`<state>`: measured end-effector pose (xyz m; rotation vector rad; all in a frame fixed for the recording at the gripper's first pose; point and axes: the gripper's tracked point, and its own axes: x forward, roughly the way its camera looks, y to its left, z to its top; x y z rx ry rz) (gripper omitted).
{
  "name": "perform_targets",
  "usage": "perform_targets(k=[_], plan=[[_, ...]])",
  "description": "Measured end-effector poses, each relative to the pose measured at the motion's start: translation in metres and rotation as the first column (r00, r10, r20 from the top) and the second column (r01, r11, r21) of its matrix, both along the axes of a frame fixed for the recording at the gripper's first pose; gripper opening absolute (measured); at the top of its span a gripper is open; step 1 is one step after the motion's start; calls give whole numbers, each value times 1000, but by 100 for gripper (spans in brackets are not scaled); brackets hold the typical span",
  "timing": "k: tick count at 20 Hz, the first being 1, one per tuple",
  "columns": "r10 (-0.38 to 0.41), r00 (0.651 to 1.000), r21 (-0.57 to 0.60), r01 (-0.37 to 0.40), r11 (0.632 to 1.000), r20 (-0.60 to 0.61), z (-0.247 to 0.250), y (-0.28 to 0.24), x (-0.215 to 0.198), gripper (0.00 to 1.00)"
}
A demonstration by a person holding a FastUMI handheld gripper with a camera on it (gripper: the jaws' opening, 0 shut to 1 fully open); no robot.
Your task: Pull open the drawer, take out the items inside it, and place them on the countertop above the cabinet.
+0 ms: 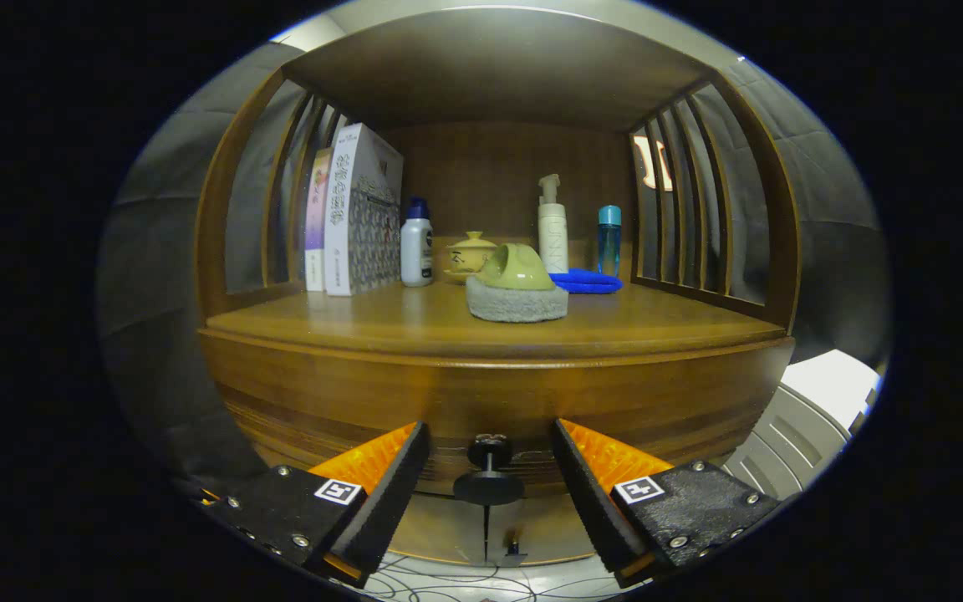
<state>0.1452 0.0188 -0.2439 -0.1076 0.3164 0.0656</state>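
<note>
A wooden cabinet has a drawer front (364, 401) that looks closed under its countertop (415, 322). The drawer's black round knob (488, 477) sticks out right between my two fingers. My gripper (490, 456) is open, with its black pads on either side of the knob and a gap to each. What lies inside the drawer is hidden. On the countertop, a green cup (517, 267) lies tipped on a grey sponge (517, 303).
At the back of the countertop stand two books (356, 213), a white bottle with a blue cap (416, 244), a yellow lidded cup (470, 253), a white pump bottle (552, 226), a blue bottle (608, 238) and a blue cloth (587, 282). Wooden slats wall both sides. A white object (816, 418) sits to the right.
</note>
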Motion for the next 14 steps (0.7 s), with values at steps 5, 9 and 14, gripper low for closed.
perform_targets(k=[5, 9, 14], plan=[[65, 996, -6, -65, 998, 63, 73, -3, -25, 94], [104, 985, -39, -99, 994, 140, 148, -2, -61, 94], [138, 968, -96, -120, 988, 210, 219, 8, -110, 94]])
